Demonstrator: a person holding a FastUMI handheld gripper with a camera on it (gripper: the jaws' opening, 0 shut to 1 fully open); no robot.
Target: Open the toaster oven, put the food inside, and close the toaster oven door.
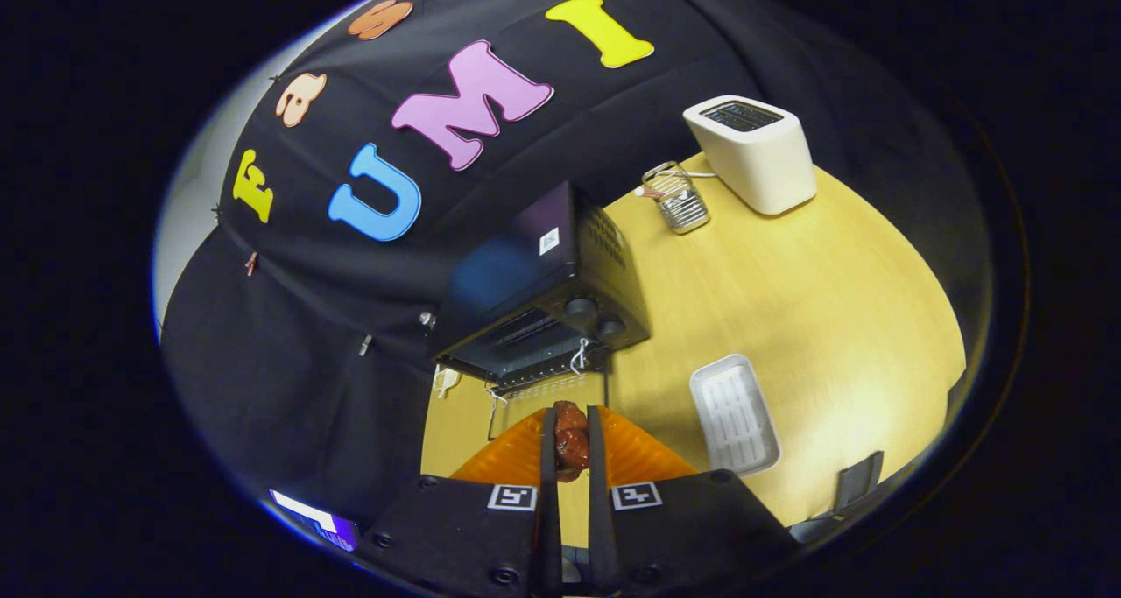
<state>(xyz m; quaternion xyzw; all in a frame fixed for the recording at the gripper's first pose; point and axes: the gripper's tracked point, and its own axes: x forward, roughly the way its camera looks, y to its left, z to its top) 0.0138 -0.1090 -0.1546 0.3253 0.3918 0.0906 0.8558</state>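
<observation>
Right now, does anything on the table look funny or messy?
Nothing is spilled or broken. The gripper holds brown food between its fingers, just before the open toaster oven. The white tray is empty, and the small wire rack sits by the toaster.

A pale yellow wooden tabletop (788, 300) carries a few bystanders. At its far edge stands a cream-white two-slot pop-up toaster (755, 151), tilted in the lens. Just beside it lies a small chrome wire rack (675, 197), with a thin white cord running behind it toward the toaster. Nearer in, well apart from both, a shallow white rectangular ridged tray (734, 414) lies flat. A dark flat object (858, 481), possibly a stand, sits at the table's near rim.
</observation>
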